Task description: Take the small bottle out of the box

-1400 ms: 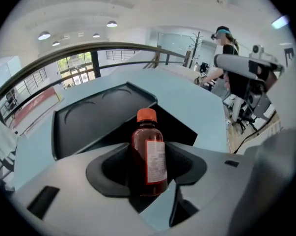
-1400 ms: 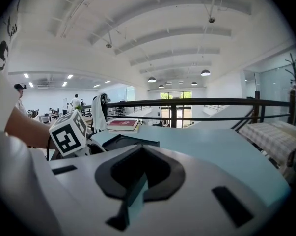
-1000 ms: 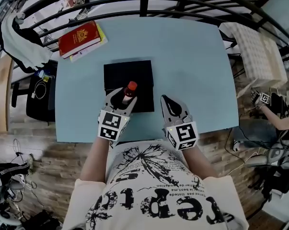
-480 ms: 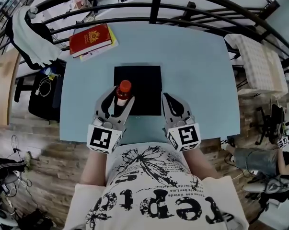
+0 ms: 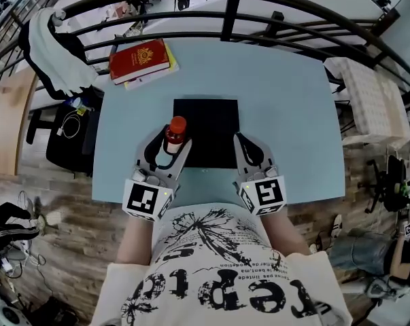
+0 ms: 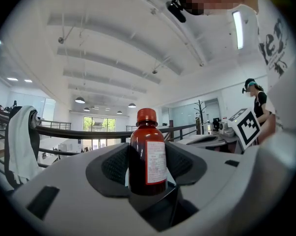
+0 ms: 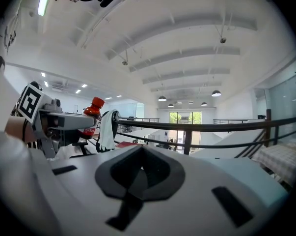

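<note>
A small brown bottle [image 5: 175, 136] with a red cap and a white label stands upright between the jaws of my left gripper [image 5: 169, 145], which is shut on it. In the left gripper view the bottle [image 6: 147, 156] fills the middle between the dark pads. It is held above the left front edge of the black box [image 5: 211, 124], which lies on the light blue table [image 5: 286, 100]. My right gripper [image 5: 245, 142] is shut and holds nothing, just off the box's right front corner. The right gripper view shows its closed jaws [image 7: 140, 168] and the bottle [image 7: 93, 109] off to the left.
A red book [image 5: 139, 60] on a yellow one lies at the table's far left corner. A black railing [image 5: 232, 9] curves behind the table, with a white cloth [image 5: 52, 49] draped over it at the left. The table's near edge runs just under both grippers.
My left gripper has carried the bottle from over the middle of the box to its left front edge, and the bottle looks higher. The right gripper has stayed beside the box.
</note>
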Action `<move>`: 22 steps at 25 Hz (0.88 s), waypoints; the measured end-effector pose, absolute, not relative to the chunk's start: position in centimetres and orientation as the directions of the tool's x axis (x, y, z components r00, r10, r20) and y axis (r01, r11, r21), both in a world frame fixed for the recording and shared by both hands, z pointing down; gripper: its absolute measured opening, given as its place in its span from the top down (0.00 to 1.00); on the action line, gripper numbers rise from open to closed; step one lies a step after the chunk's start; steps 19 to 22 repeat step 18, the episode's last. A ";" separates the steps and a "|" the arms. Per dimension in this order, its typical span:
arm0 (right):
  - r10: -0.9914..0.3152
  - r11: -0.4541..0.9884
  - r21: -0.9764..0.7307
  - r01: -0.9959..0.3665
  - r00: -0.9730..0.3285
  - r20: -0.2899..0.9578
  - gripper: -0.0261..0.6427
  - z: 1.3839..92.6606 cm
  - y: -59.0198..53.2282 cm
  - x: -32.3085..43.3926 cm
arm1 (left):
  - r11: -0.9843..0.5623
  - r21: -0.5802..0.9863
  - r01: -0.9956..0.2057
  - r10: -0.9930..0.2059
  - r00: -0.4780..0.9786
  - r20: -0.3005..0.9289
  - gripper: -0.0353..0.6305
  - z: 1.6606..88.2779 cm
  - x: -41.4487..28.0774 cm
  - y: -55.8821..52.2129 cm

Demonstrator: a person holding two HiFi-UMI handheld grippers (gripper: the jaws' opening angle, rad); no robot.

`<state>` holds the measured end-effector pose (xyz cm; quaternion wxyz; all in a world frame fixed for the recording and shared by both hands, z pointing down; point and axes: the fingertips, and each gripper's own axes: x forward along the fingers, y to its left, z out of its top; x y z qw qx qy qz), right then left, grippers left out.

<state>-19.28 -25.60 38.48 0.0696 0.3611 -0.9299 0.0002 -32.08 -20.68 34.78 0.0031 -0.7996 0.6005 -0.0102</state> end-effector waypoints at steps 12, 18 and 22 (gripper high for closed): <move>-0.697 0.717 0.079 -0.693 -0.708 0.111 0.95 37.9 -25.3 -21.1 | -0.312 -0.003 -0.950 -0.949 0.312 0.036 0.60 35.4 -33.7 -20.4; -0.715 0.699 0.086 -0.710 -0.692 0.099 0.95 37.5 -26.0 -21.5 | -0.312 0.007 -0.950 -0.949 0.312 0.039 0.60 35.5 -34.7 -21.3; -0.715 0.699 0.086 -0.710 -0.692 0.099 0.95 37.5 -26.0 -21.5 | -0.312 0.007 -0.950 -0.949 0.312 0.039 0.60 35.5 -34.7 -21.3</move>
